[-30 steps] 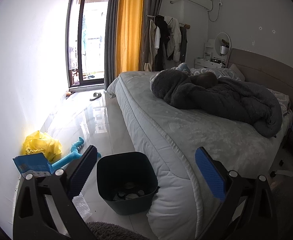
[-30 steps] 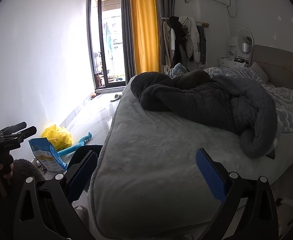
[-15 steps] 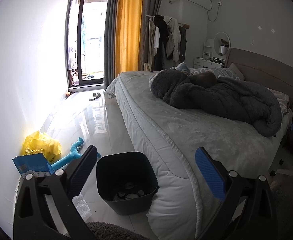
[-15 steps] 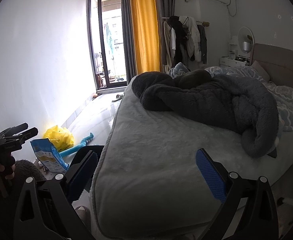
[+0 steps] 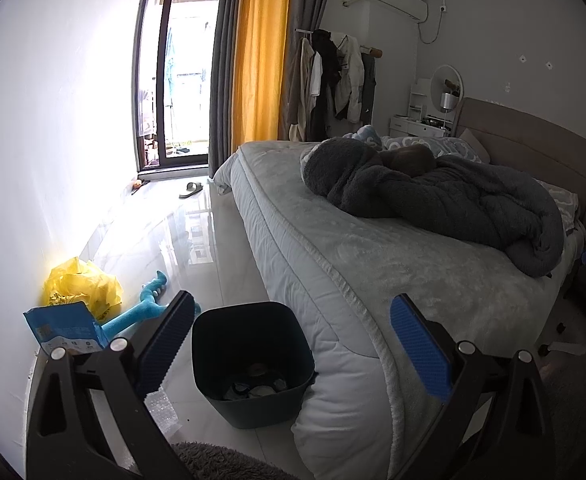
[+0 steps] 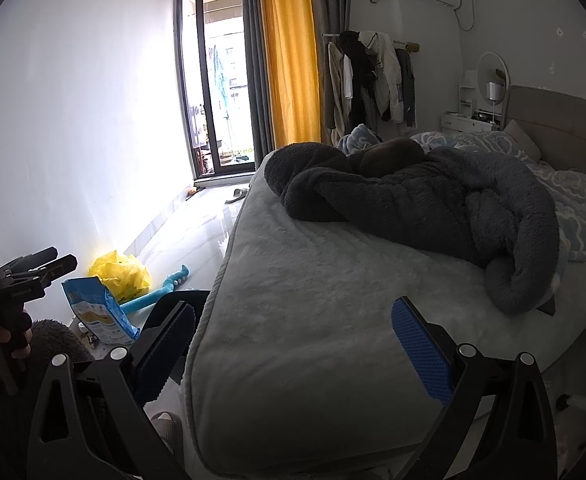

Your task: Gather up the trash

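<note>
A dark bin with some scraps inside stands on the floor against the bed corner; only its rim shows in the right wrist view. A blue snack bag, a crumpled yellow plastic bag and bubble wrap lie by the left wall. My left gripper is open and empty, above the bin. My right gripper is open and empty, over the bed's foot. The left gripper's body shows at the right view's left edge.
A teal toy lies on the glossy floor beside the yellow bag. The grey bed with a dark blanket fills the right side. A slipper lies near the balcony door. A fuzzy rug is at the bottom.
Both views have shifted only slightly; the right gripper has drifted a little forward over the bed. Both grippers stay open and empty.
</note>
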